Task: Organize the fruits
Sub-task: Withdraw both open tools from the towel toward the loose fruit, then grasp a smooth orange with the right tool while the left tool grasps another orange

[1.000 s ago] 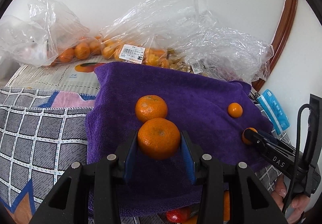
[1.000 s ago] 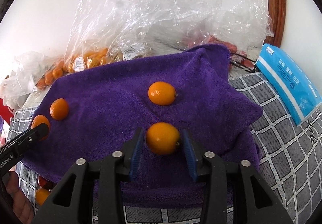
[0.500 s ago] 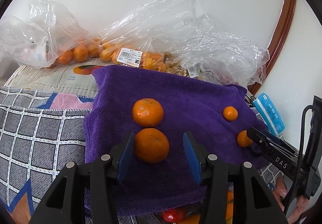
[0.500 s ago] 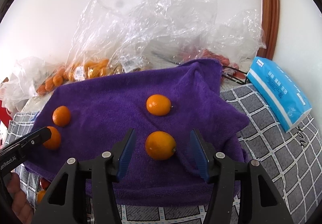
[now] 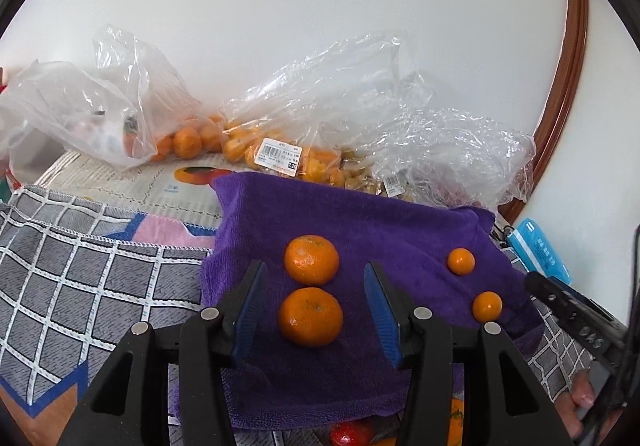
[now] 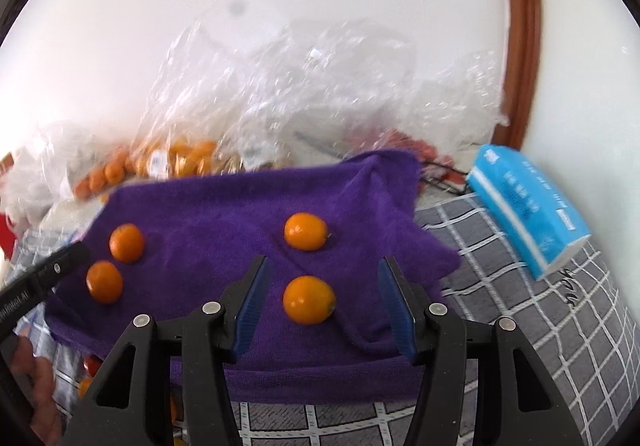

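1. The placing step is judged to be at its end: four fruits are laid out on the purple towel [image 5: 400,230], in two pairs, and none is gripped.

2. The left gripper [image 5: 312,310] is seen with its jaws parted wider than the near mandarin [image 5: 311,316], which rests on the towel between them with a gap at each side. The far mandarin [image 5: 311,260] lies just behind it, touching or nearly so.

3. The right gripper [image 6: 322,304] is likewise held with jaws wide of the near kumquat [image 6: 309,300], which sits on the towel between them, untouched. The far kumquat [image 6: 306,231] lies beyond it, a little apart.

4. Relative to the towel, the mandarins are placed toward its left side and the kumquats toward its right.

5. More fruit is seen in the plastic bags [image 5: 280,141] behind the towel's far edge; a blue tissue pack [image 6: 528,205] lies off its right side.

6. The next move is judged to call for both grippers to be drawn clear without nudging the round fruit, then sent to the bags for the next pieces.
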A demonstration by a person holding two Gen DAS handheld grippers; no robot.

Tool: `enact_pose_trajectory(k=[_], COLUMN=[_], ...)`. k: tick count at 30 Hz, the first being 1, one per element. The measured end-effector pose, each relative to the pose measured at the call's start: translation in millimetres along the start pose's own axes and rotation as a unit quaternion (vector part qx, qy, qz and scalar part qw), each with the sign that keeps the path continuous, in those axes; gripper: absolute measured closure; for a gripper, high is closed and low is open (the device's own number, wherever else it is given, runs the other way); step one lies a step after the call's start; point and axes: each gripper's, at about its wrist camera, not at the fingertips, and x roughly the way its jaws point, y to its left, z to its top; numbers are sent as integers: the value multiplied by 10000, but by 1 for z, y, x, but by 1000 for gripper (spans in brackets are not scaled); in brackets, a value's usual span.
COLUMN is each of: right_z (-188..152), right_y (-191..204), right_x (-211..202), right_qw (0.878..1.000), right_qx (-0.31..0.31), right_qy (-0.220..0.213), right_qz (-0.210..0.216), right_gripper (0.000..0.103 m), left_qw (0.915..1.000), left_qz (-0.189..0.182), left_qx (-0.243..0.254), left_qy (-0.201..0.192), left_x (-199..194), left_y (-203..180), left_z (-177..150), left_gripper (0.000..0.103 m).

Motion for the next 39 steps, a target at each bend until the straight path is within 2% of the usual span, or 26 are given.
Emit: enact_pose_trajectory(k=[4, 7, 11, 13, 17, 22, 24, 26, 29, 32, 39], right_z=[0, -8, -27, -40, -61, -89, -97, -101, -101, -101, -94], right_y=[-5, -1, 10, 17, 29, 33, 33, 36, 37, 34, 11], right_x=[-15, -29, -43, -48, -52, -48, -44, -40, -38, -42, -55], right_qw=[9989, 9987, 9973, 9966, 9952, 9928, 9911, 9891, 9889, 9896, 9945], right_qx=[219, 189, 106, 88, -86, -190, -127, -194, -266, -273, -368], right_qy=[290, 322, 476, 560, 788, 1090, 1204, 1353, 1361, 1297, 937], right_qz=[280, 359, 545, 596, 567, 452, 556, 547, 529, 556, 280], right_gripper=[48, 48, 48, 48, 48, 48, 49, 55, 70, 70, 70], left_qw=[10000, 10000, 9998, 9992, 9997, 9988, 9976, 9962, 9930, 9898, 9820], left_qz=[-72, -48, -126, -337, -238, -160, -212, -245, -411, -535, -761], left_qx=[-18, -5, -132, -184, -27, 216, 289, 303, 270, 256, 355], left_qy=[-8, 79, 84, 88, 100, 404, 587, 781, 1071, 1299, 1692], left_x=[-1, -4, -16, -26, -49, -71, -77, -78, -77, -71, -49], left_y=[0, 1, 4, 4, 1, 11, 17, 21, 21, 14, -20], left_z=[2, 5, 14, 20, 20, 2, -8, -17, -30, -42, -63], left_gripper=[55, 55, 55, 55, 54, 54, 54, 54, 54, 54, 55])
